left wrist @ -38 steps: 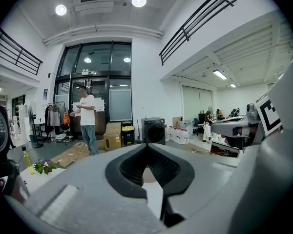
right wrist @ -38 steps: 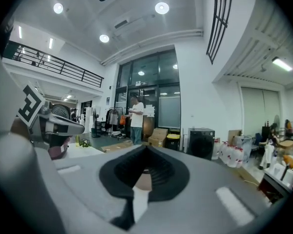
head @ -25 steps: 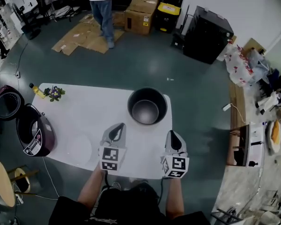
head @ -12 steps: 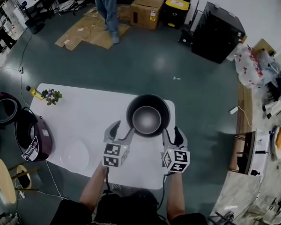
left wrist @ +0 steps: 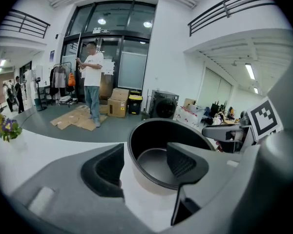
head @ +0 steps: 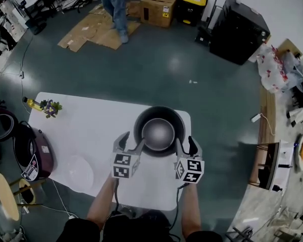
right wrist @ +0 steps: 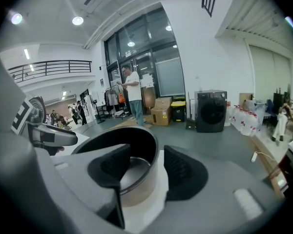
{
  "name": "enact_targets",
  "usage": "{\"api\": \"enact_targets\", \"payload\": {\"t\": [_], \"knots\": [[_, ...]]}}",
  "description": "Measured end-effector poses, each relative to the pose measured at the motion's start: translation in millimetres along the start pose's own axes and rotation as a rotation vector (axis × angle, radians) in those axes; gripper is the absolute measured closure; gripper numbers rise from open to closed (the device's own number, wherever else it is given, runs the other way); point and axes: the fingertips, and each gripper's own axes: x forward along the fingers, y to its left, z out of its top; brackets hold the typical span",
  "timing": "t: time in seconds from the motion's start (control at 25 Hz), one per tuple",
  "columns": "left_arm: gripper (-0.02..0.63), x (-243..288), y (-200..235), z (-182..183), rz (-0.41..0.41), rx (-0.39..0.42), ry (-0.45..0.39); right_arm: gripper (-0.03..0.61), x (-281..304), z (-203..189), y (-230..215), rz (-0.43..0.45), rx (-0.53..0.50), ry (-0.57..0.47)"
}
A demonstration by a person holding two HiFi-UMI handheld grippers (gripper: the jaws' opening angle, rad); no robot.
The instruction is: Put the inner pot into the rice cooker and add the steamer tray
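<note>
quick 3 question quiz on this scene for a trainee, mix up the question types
1. True or false: the inner pot already sits in the rice cooker.
2. What do the left gripper and the right gripper each have between their jaws? A) the pot's rim B) the pot's base C) nothing
3. Fill in: the rice cooker's lid stands ____.

Key
1. False: the pot stands on the white table.
2. A: both grippers' jaws have just been opening, and each pair straddles the rim, one jaw inside and one outside, pads not pressing.
3. Open.
</note>
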Motion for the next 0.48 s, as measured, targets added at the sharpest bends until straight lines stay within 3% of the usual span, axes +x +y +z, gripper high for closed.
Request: {"api": "enact_targets", "payload": {"t": [0.28, 0.48], "knots": [[0.345, 24, 8, -20, 0.005, -0.008, 0.05, 0.36, 24, -18, -6, -0.001, 0.014, 0.039], [0.403, 32, 10, -29, 0.018, -0.001, 0.076, 0.362, 30, -23, -8, -0.003, 0.025, 0.044]]}}
